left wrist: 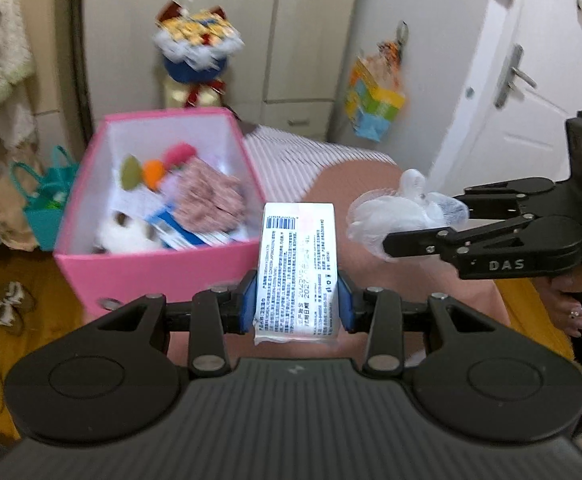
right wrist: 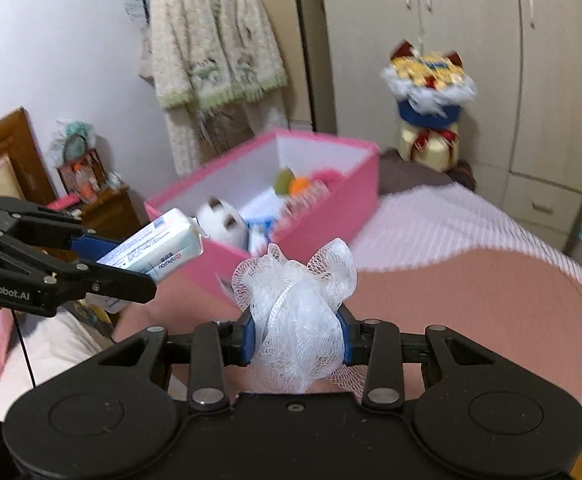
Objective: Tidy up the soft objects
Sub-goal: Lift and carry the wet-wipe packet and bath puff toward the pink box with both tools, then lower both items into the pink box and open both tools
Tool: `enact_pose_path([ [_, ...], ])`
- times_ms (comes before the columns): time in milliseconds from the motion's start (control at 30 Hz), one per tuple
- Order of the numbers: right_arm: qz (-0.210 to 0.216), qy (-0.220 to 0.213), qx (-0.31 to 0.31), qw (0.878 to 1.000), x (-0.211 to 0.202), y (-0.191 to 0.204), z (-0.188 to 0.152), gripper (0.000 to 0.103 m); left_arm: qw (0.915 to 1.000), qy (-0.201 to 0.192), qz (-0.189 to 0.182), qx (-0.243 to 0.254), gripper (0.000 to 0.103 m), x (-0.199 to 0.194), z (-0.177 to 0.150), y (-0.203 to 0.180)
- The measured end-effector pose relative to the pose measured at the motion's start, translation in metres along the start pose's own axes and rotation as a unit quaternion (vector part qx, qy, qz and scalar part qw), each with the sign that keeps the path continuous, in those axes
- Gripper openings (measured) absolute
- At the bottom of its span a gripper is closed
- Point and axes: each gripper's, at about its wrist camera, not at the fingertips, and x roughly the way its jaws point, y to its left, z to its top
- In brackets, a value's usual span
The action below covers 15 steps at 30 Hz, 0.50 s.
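My left gripper (left wrist: 297, 304) is shut on a white tissue pack (left wrist: 297, 268) with printed text and a barcode, held above the bed. My right gripper (right wrist: 297, 334) is shut on a white mesh bath sponge (right wrist: 295, 308). In the left wrist view the right gripper (left wrist: 423, 220) comes in from the right with the sponge (left wrist: 391, 212) bulging from its tips. In the right wrist view the left gripper (right wrist: 131, 256) enters from the left with the pack (right wrist: 159, 248). A pink box (left wrist: 163, 264) (right wrist: 327, 216) stands open ahead, holding a white plush, a pink cloth and several small colourful items.
The box rests on a bed with a pink cover (right wrist: 471, 300) and a striped sheet (left wrist: 287, 152). A wardrobe (right wrist: 471, 40), a gift bouquet (left wrist: 195, 48), a white door (left wrist: 531, 80), a hanging cardigan (right wrist: 211, 40) and teal bags (left wrist: 47, 200) surround it.
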Motion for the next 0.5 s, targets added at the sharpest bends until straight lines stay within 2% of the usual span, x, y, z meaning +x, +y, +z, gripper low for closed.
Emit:
enact_pose_path([
  [200,0.015,-0.032,-0.009,0.999,0.021,0.019,0.039,0.043,0.9992,-0.026,0.028,-0.014,0.038,0.001,0.028,0.034],
  [367,0.007,-0.043,-0.028,0.999,0.062,0.028,0.068,0.044,0.9982,-0.018,0.050,-0.025,0.038,0.033,0.049,0.065],
  [500,0.018,-0.029,-0.042,0.999,0.100,0.029,0.088,0.045,0.9973,-0.003,0.067,-0.029,0.038,0.066,0.064,0.088],
])
